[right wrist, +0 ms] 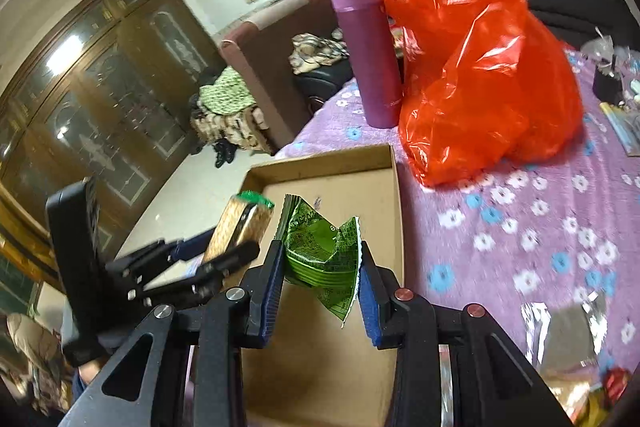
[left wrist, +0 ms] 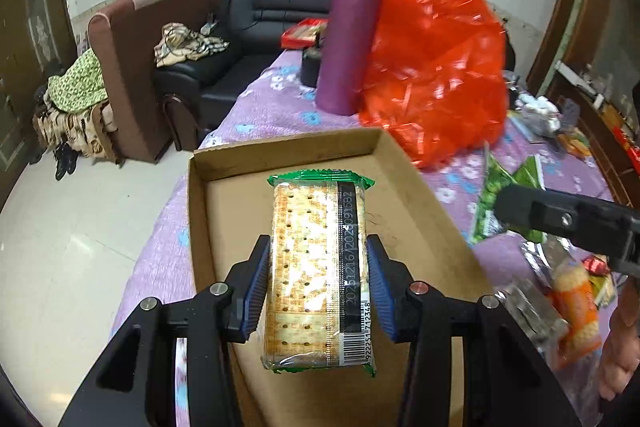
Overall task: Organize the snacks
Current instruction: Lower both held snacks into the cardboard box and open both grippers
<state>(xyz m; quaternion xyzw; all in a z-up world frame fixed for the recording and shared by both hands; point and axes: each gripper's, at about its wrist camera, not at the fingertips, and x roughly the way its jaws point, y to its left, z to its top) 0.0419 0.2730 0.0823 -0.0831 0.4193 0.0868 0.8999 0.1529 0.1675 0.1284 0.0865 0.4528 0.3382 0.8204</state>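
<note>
Over the cardboard box (left wrist: 384, 187) on the purple flowered tablecloth (right wrist: 520, 227), both grippers carry a snack. The left gripper (left wrist: 318, 287) is clamped on a cracker pack (left wrist: 318, 267), its pads pressing the two long sides, the pack hanging above the bare box floor. The right gripper (right wrist: 320, 279) is clamped on a crumpled green packet (right wrist: 324, 251), also over the box, just beside the crackers.

To do this step well, I would lower each hand until its snack nearly touches the box floor, set the crackers flat along one wall and the green packet beside them, then release one hand at a time so the two do not knock together.

By count: one box, nothing lying in it yet; two snacks held; one red plastic bag (right wrist: 480, 67) and one purple flask (right wrist: 372, 51) behind the box. Loose wrappers at the table's right edge are blurred, perhaps three or four.
</note>
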